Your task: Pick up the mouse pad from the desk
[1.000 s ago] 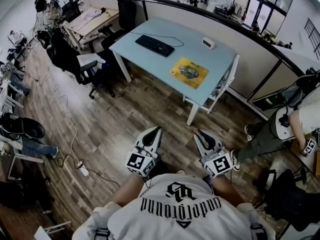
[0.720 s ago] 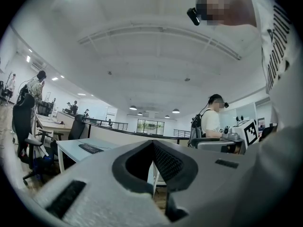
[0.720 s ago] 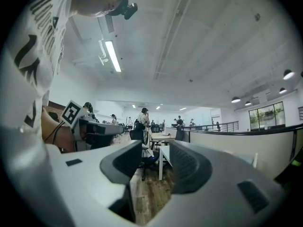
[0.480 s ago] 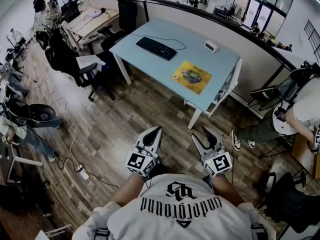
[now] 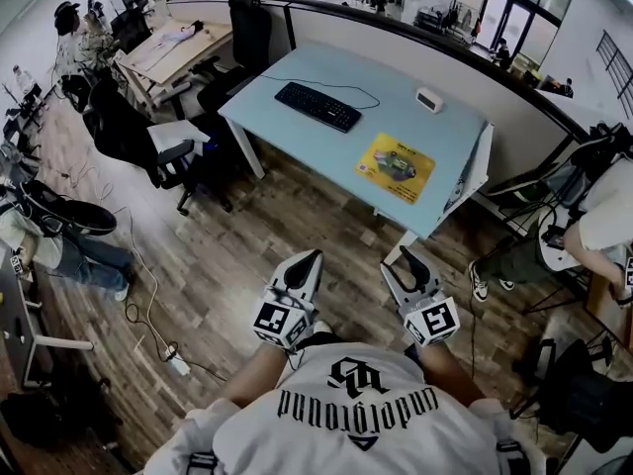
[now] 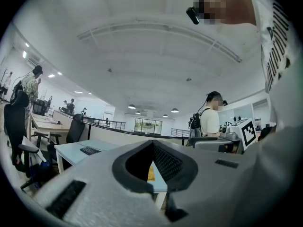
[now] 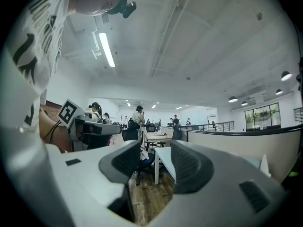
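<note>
Nothing's been grabbed yet: mouse pad [image 5: 397,167] sits untouched on the far desk [image 5: 396,107]. Left gripper [image 5: 313,257] is held closed, while the right gripper [image 5: 413,261] jaws were just opened and are empty.

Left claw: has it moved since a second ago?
Yes. The left claw has moved toward the desk: the desk's front edge now lies closer to its tip.

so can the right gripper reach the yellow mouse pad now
Probably not yet. The right gripper, its fingers just opened with nothing between them, hangs close to the person, and wooden floor separates it from the pale blue desk. The yellow rectangular mouse pad lies near the desk's front edge, unblocked.
</note>
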`<state>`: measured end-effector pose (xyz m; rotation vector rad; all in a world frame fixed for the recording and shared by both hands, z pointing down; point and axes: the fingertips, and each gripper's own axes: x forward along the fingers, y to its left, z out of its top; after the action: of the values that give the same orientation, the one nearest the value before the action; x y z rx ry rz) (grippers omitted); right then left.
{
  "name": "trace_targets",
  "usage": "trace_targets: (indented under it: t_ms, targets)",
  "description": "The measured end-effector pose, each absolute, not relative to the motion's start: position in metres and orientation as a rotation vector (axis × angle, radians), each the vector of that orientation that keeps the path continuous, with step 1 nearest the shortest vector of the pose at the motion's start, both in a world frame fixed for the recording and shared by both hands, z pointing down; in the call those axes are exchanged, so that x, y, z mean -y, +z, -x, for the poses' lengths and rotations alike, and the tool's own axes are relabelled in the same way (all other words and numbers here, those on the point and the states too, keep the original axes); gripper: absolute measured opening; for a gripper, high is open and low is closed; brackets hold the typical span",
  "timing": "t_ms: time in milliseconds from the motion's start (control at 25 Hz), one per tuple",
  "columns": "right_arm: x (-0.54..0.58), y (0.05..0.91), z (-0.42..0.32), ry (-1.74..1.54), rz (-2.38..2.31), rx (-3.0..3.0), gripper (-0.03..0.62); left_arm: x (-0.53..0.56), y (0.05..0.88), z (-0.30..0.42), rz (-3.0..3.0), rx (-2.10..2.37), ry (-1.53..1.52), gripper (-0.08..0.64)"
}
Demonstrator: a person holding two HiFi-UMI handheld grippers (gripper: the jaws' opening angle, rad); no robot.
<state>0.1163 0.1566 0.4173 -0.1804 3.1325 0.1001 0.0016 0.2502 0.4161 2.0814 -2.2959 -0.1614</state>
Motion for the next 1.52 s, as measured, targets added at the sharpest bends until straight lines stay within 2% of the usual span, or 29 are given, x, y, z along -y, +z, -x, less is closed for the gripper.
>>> trace_targets:
  t_ms: [400, 800, 1120, 1520]
  targets:
    - [-0.162, 0.423, -0.045, 0.077, 0.253, -3.174, 0.199, -0.248, 0.423, 0.068, -2.122, 2.215, -0.157, 0.007]
    - [-0.140, 0.436, -0.032, 0.048, 0.289, -3.196, 0.202, -0.211, 0.427, 0.082, -2.173, 2.158, -0.166, 0.006]
    - [-0.076, 0.440, -0.026, 0.042, 0.245, -3.202, 0.206, -0.147, 0.427, 0.086, -2.167, 2.169, -0.119, 0.007]
    - [0.051, 0.446, -0.035, 0.049, 0.282, -3.214, 0.209, -0.016, 0.440, 0.078, -2.194, 2.115, -0.101, 0.008]
